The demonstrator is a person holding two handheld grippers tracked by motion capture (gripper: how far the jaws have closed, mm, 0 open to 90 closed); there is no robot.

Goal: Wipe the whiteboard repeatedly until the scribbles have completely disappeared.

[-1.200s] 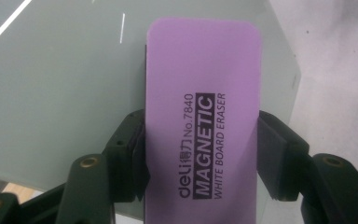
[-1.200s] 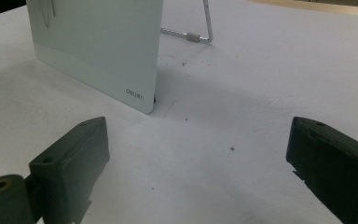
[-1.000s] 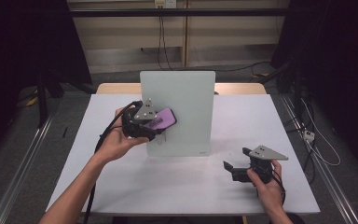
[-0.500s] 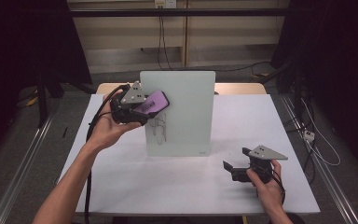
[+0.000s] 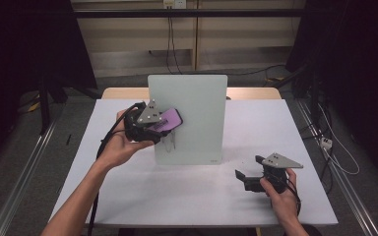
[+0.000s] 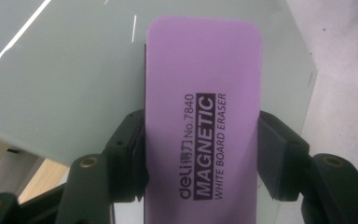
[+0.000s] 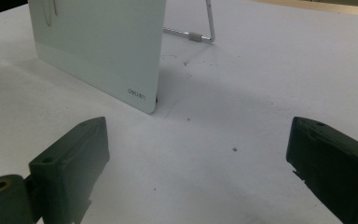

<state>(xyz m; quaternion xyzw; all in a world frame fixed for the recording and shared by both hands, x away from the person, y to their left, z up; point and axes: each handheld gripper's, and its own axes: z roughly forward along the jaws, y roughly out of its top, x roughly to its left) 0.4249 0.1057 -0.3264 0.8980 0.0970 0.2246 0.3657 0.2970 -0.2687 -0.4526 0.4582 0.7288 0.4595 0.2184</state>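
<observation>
Left hand-held gripper (image 5: pixel 163 127): I hold it in my left hand, raised off the worktop, its jaws clamped on the long sides of a purple eraser (image 5: pixel 169 119).
Eraser: a flat magnetic whiteboard eraser. It sticks out ahead of my jaws, with its far end over the left part of the whiteboard (image 5: pixel 197 105).
What changed: a second ago my left hand-held gripper sat lower, with the eraser over the marks in the board's lower left. Half a second ago it was higher and further off the board's left edge. Now it has come back in and down a little, so the eraser overlaps the board again, just above the marks.
Meaning for the work: I judge this a wiping stroke in progress. Faint dark marks (image 5: pixel 170 142) remain just below my gripper, so the wiping is not finished.
Right hand-held gripper (image 5: pixel 247 178): resting on the worktop (image 5: pixel 128 191) in my right hand, jaws wide apart with nothing between them, and unmoved across the second.
Left gripper view: shows the eraser's (image 6: pixel 204 116) printed label and both pads (image 6: pixel 272 154) pressing its edges. I cannot tell there whether its underside touches the board.
Right gripper view: ahead of the open jaws, the board's lower corner (image 7: pixel 140 95) with small lettering, and the metal stand (image 7: pixel 200 32) propping it from behind.
</observation>
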